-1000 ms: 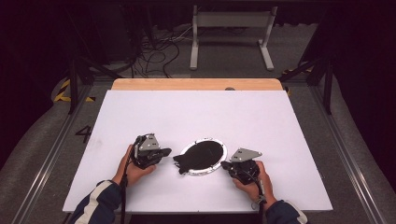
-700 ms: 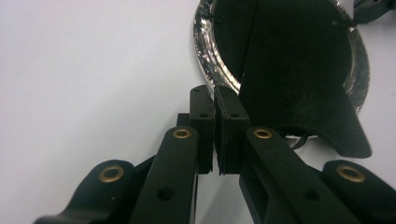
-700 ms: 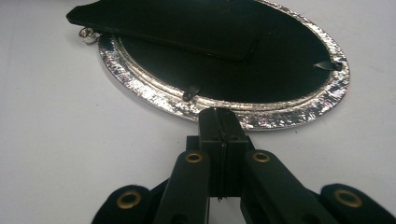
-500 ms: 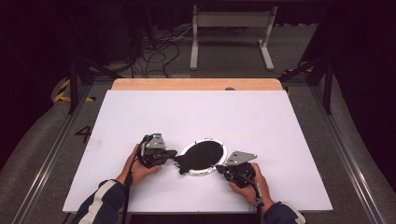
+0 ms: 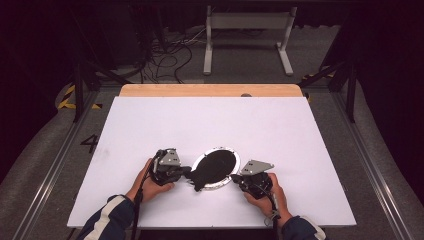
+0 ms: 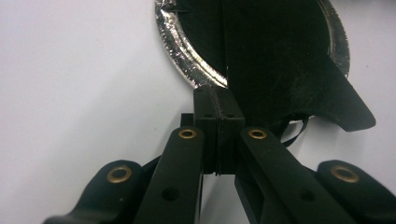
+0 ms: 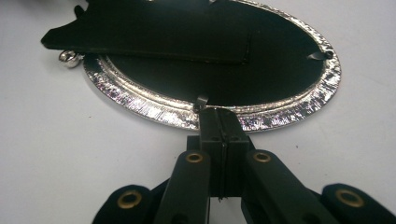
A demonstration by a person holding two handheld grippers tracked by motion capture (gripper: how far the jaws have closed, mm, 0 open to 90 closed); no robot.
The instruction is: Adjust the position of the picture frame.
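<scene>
Sitting near the front middle of the white table (image 5: 210, 125) is an oval silver-rimmed frame (image 5: 222, 151), lying flat, its shiny embossed border glinting all the way round in the right gripper view (image 7: 299, 109). Inside that rim there's a black backing panel (image 5: 215, 167), and it isn't lying neatly: one stiff black flap with a pointed corner juts out past the rim (image 6: 348, 112) on the side toward the person's left hand. A small silver ball-shaped knob (image 7: 67, 57) peeks out from under the flap at the frame's edge.

Now the tongs. The left gripper (image 5: 186, 172) has its jaws pressed right together at the edge of the frame where the black panel meets the silver border; in the left gripper view (image 6: 218, 109) the pads meet with no gap, and I can't tell whether a thin edge of the panel is pinched between them. The right gripper (image 5: 240, 177) is likewise fully closed, its tip right against the near rim beside a small dark metal tab (image 7: 202, 101) bent up there; whether it has hold of that tab, I can't make out.

Both hands flank the frame closely, left hand (image 5: 150, 182) and right hand (image 5: 270, 195), sleeves coming in from the bottom. Beyond the white surface runs a wooden strip (image 5: 210, 90) at the far edge, then cables (image 5: 170, 55) on the floor and a grey metal stand (image 5: 247, 35). Nothing on the tabletop crowds the frame.
</scene>
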